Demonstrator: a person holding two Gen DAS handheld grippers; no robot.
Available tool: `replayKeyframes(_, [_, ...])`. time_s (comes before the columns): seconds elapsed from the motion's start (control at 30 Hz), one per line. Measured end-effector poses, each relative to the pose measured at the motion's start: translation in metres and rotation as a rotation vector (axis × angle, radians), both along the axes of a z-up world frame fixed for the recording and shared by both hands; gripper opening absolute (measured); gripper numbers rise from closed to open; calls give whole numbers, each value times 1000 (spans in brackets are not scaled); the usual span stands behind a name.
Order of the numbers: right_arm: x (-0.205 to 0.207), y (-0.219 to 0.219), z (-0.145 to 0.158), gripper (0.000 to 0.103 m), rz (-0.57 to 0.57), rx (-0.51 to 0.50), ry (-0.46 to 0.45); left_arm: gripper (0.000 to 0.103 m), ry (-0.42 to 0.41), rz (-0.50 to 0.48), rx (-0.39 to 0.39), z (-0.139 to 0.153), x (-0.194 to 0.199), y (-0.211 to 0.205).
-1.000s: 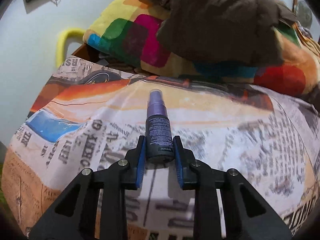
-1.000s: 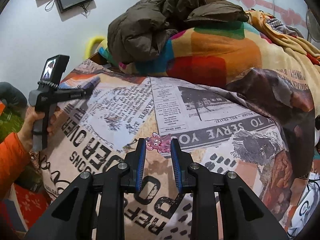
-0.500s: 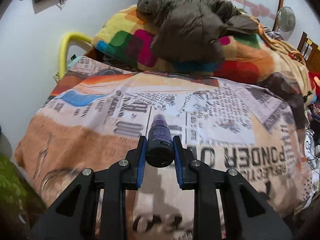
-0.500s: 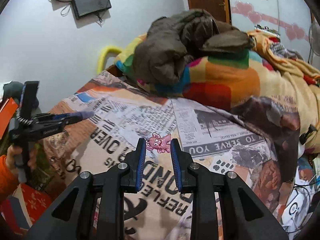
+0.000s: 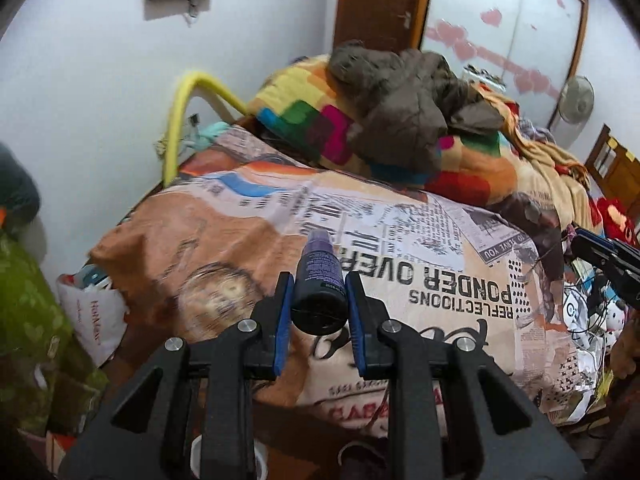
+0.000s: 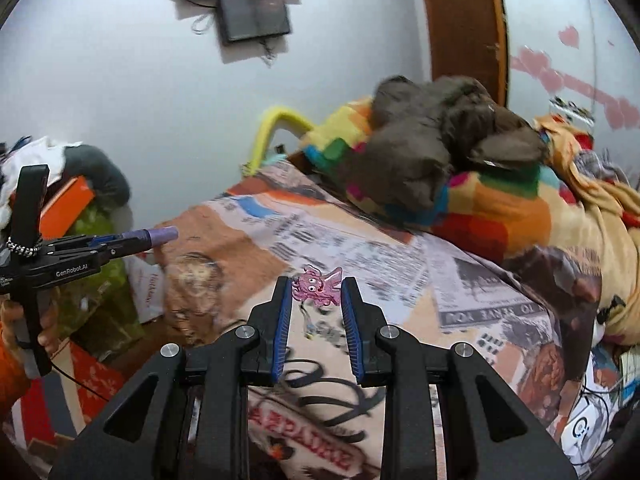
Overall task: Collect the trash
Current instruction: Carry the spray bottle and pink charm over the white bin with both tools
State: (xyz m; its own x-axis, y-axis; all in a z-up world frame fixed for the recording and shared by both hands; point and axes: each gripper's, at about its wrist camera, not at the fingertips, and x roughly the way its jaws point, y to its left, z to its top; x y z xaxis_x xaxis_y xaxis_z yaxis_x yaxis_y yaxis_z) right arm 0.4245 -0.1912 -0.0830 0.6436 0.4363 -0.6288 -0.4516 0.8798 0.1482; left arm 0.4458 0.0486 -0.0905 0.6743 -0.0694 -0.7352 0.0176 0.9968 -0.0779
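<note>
Bottle [image 5: 319, 280]: small, dark purple, lying lengthwise between the left tongs [image 5: 319, 300], base toward the camera, cap pointing far. Pads are closing on both its sides; it is being carried in the air, clear of the bed [image 5: 240, 232].

Pink charm [image 6: 318, 286]: a squid-shaped trinket, sitting at the tips of the right tongs [image 6: 314, 300]. Tongs are narrowed around it, and whether both pads are pressing it is hard to tell; it seems held.

Change over the last second: both views are pulling back and rising. A second ago the bedspread filled the frames; now the near edge of the bed, the floor clutter and a white bag [image 5: 94, 320] low on the left are showing. The bottle is staying put in its grip throughout.

Reading: both pickups look done, and the carry away from the bed is underway. A drop-off is probably next; the white bag is a likely bin, though that is a guess.

Far side: brown jacket [image 5: 404, 104] piled on a colourful blanket [image 5: 472, 164].
</note>
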Motion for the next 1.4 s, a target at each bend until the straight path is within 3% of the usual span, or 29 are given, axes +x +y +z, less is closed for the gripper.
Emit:
replayKeyframes(0.37, [-52,94,27,23,203,-8,-53,25,-99,131,36,40,-124,69])
replayKeyframes(0.67, [-95,180,16,23,394,-10,-21,25,-120,225,23,33,-198,114])
replayKeyframes(1.07, [-134,276,-38,23,584,-77,94,25,-38,301,24,-33,-244,158])
replayKeyframes(1.4, [-135,317,-116,23,618,-189,258,25,116,371,-67,-130,-252,186])
